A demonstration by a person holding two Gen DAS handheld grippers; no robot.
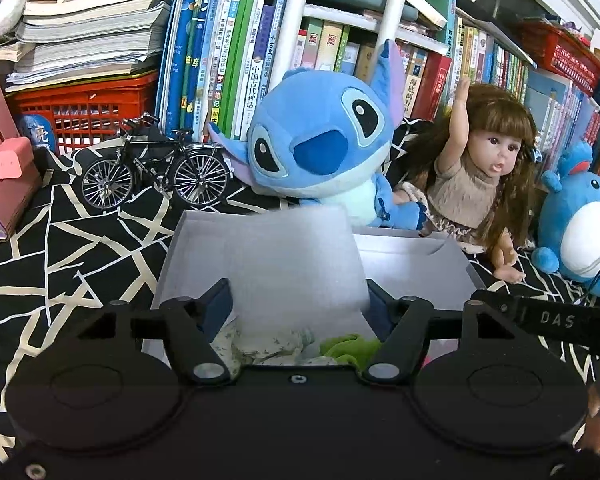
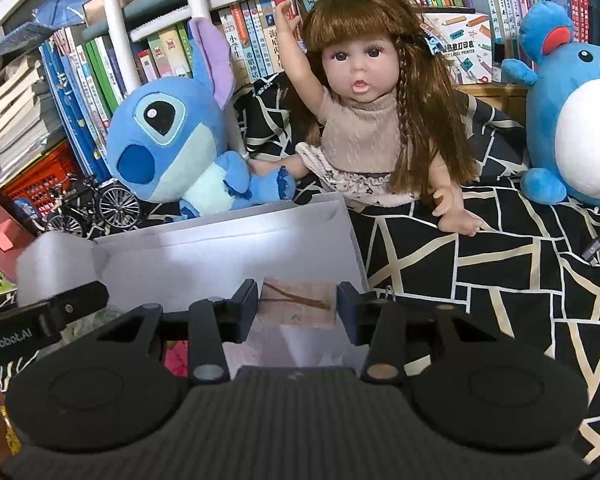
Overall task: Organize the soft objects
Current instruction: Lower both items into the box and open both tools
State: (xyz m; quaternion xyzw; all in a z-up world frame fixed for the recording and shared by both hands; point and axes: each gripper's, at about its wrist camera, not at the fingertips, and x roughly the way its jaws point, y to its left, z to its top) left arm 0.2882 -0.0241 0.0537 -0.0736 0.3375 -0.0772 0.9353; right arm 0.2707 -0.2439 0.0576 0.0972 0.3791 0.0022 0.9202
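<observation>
White foam sheet (image 1: 284, 256) upright between left gripper (image 1: 300, 304) jaws, seemingly gripped, over box (image 1: 420, 256). Patterned cloth (image 2: 298, 300) between right gripper (image 2: 298, 308) jaws, apparently clamped.

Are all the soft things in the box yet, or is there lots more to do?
Partly done. A green cloth and a pale patterned cloth already lie in the white box. In hand: the left gripper holds a white foam sheet over the box, and the right gripper holds a folded beige cloth. Neither is set down yet. The blue plush and doll sit outside.
</observation>
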